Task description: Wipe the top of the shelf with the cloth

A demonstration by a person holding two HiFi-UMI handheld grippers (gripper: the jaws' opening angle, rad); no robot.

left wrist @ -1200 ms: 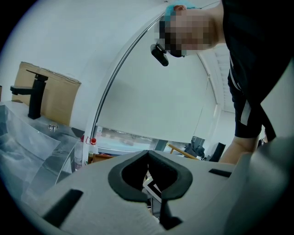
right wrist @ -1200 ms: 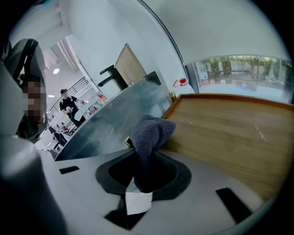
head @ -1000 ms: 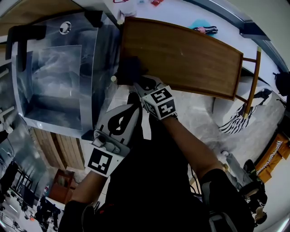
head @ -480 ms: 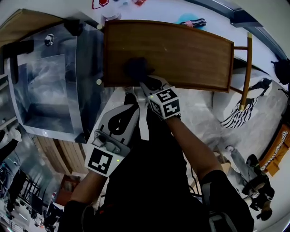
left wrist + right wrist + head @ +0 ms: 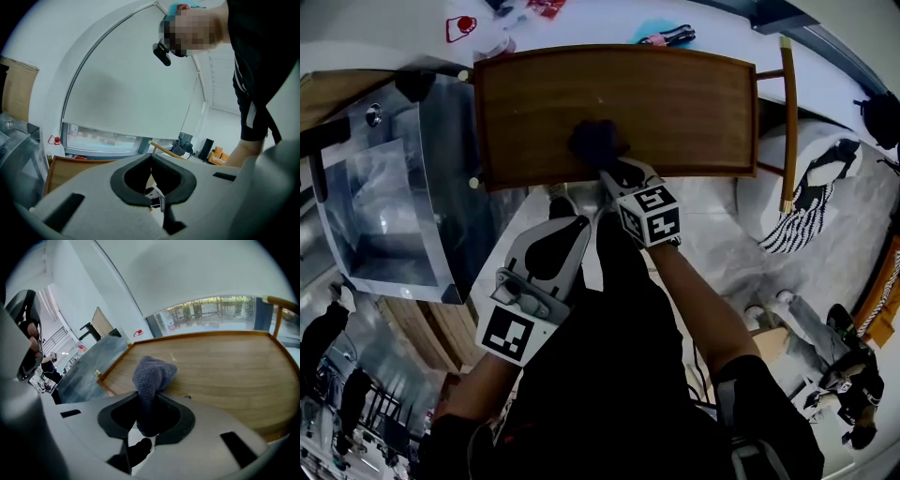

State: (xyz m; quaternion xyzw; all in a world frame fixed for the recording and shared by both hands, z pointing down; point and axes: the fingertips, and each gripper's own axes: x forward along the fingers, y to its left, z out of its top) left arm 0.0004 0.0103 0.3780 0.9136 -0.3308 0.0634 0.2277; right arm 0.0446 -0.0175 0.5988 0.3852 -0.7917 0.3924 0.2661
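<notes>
With my right gripper (image 5: 611, 172) clamped on the dark cloth (image 5: 596, 141) at the shelf top (image 5: 684, 103)'s near edge, I should press flat and sweep left to right, working farther.

We lose the end of the cloth (image 5: 152, 373) inside the right gripper (image 5: 147, 401), whose body hides part of the shelf (image 5: 220, 366).

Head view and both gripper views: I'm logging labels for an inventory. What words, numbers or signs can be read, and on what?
No readable text anywhere.
Marker cubes: black-and-white square patterns, not letters.
Red-edged item on the far white surface: too small to read.
Cloth: no print.
</notes>
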